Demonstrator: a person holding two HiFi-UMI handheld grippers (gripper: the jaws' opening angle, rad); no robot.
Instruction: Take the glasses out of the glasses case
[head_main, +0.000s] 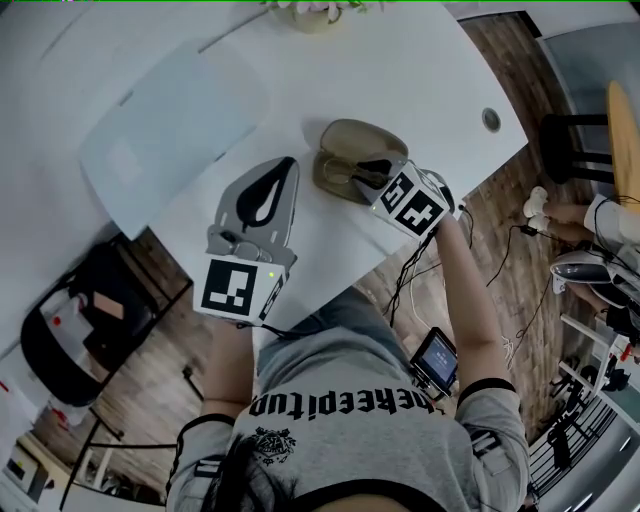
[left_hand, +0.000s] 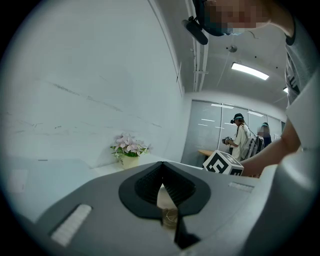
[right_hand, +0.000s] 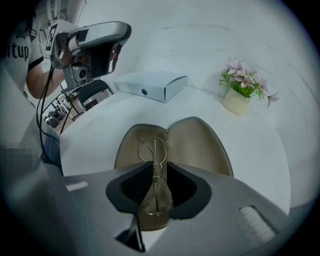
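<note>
Right gripper (right_hand: 155, 164): jaws clenched on wire glasses (right_hand: 151, 147) | glasses case (right_hand: 200, 145): open, near desk (head_main: 420, 70) front edge | left gripper (left_hand: 161, 165): jaws pressed together, empty

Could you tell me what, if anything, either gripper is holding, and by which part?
The right gripper pinches the glasses at the bridge, between the lenses; the left gripper is shut and empty.

It looks like an office or a lab room: a long white table (head_main: 420, 90) with a small pot of flowers (left_hand: 129, 149) at its far edge, a glass partition wall (left_hand: 210, 135), strip lights (left_hand: 250, 71) on the ceiling, a black chair (right_hand: 97, 90), and cables (head_main: 505, 255) lying over the wooden floor (head_main: 510, 190).
</note>
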